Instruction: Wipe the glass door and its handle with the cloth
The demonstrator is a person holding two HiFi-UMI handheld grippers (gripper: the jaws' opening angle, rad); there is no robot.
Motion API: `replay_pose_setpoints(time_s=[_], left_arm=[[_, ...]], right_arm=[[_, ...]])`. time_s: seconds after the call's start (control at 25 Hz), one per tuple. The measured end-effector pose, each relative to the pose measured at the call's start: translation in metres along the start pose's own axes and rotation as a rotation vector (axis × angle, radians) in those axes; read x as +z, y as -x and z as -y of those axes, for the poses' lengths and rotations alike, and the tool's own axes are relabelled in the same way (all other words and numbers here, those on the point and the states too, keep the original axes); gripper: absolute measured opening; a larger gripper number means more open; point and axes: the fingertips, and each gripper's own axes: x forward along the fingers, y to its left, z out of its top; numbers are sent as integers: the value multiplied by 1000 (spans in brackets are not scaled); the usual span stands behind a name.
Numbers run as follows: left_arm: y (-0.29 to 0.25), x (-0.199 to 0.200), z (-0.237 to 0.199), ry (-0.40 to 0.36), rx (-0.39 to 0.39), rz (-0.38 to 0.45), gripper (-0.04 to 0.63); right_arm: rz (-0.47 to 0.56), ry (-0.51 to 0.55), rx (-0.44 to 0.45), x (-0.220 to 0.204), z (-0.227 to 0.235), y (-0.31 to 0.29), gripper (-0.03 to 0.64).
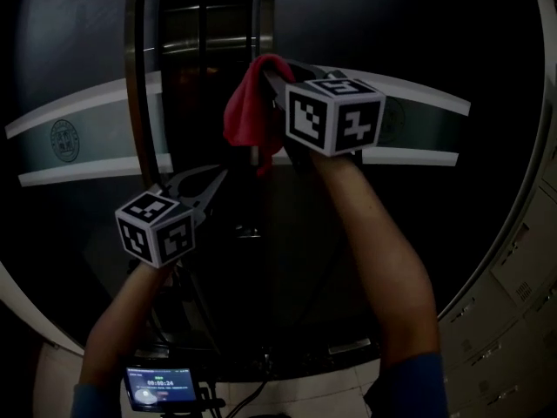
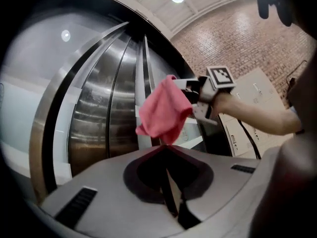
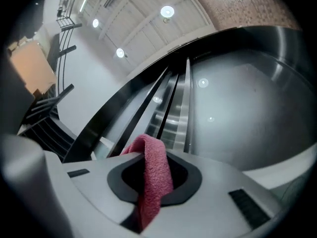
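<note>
1. Lit screen (image 1: 159, 388) sits low at the person's body, below both forearms. Print too small to read.
2. Right gripper (image 1: 275, 84): raised, jaws clamped on the cloth (image 1: 248, 107). Its own view shows the fabric pinched between them as a folded band.
3. Cloth: red-pink, towelling texture, bunched. Most of it spills past the jaw tips and hangs down on the gripper's left side.
4. Key relation: the upright steel bar (image 1: 264, 11), likely the handle, stands directly ahead of the right gripper, just beyond the cloth. Its long axis runs up-down. Contact between cloth and bar cannot be told.
5. Glass door (image 1: 426, 46): dark, curved, spreading to either side of the right gripper and crossed by a pale band (image 1: 87, 133).
6. Left gripper (image 1: 214, 179): lower than the right one and to its left. Jaws nearly together, nothing between them. It points up toward the cloth but is apart from it.
7. Judgement: the right hand is far nearer the work, so a stroke along the bar would run vertically.
</note>
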Motion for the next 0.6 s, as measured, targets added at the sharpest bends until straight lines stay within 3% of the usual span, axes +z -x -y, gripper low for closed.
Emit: replay_pose_setpoints(time_s=[0.2,0.4,0.6], left_arm=[[8,-13,-22,14,58,-2,11],[6,-25,-33,24,99,28,9],[-3,-41,-17,-47,117,54,11]], right_arm=[[-10,49,-55,31,37,-34,32],[-4,20,12,-20,17,-24,32],[29,7,49,-74,-1,6,32]])
